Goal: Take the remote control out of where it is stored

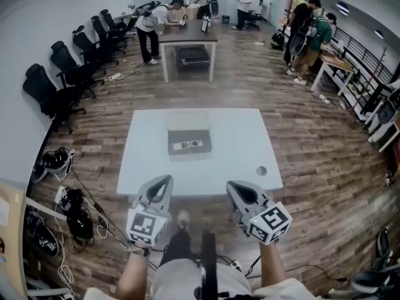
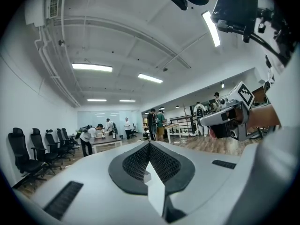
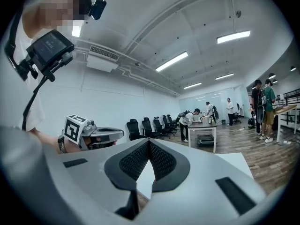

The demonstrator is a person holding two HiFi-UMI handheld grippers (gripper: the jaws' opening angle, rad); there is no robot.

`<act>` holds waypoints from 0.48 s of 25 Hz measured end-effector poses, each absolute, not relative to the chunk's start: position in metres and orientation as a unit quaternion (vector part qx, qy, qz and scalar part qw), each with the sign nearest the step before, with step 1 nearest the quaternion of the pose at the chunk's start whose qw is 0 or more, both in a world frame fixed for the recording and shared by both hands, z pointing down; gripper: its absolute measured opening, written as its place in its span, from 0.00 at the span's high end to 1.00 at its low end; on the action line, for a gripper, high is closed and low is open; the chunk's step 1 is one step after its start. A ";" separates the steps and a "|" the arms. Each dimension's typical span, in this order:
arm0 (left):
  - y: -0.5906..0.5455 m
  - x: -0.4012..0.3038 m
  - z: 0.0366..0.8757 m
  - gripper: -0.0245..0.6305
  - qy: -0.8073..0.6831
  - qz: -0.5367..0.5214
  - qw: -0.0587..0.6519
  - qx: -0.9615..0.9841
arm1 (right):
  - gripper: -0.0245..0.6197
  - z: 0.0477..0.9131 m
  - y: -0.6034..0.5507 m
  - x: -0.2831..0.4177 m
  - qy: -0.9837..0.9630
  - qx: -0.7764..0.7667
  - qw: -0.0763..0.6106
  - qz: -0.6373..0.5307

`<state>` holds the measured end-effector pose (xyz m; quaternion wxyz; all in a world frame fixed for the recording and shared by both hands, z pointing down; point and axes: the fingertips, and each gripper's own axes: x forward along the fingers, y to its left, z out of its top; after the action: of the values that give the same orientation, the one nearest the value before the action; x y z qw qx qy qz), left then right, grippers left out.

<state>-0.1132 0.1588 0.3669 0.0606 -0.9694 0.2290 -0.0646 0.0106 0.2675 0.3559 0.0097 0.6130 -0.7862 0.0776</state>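
Note:
A dark remote control (image 1: 188,145) with pale buttons lies flat in a shallow grey box (image 1: 189,150) near the middle of the white table (image 1: 150,161). The box's lid stands open at its far side. My left gripper (image 1: 167,179) hovers over the table's near edge, short of the box, with its jaws shut and nothing in them. My right gripper (image 1: 230,185) is level with it to the right, also shut and empty. In the left gripper view the pads (image 2: 140,159) meet at the tip and the right gripper (image 2: 225,118) shows alongside. The right gripper view shows the left gripper (image 3: 98,136) likewise.
A small round grommet (image 1: 261,170) sits in the table's near right corner. Black office chairs (image 1: 59,86) line the left wall, and cables (image 1: 75,211) lie on the floor at the left. A brown table (image 1: 187,39) and several people are far back.

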 end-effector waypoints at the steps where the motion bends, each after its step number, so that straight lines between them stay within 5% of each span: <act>1: 0.152 -0.109 0.368 0.98 0.228 -0.064 0.059 -0.970 | 0.96 0.356 0.262 0.014 -0.787 0.612 0.004 0.079; 12: 0.057 -0.057 0.372 0.98 0.211 -0.058 0.063 -0.974 | 0.96 0.360 0.170 0.068 -0.766 0.639 0.000 0.072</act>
<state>-0.0568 0.0570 0.3723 0.0630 -0.9737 0.2113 -0.0578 0.0684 0.1702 0.3600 0.0005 0.6386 -0.7662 0.0720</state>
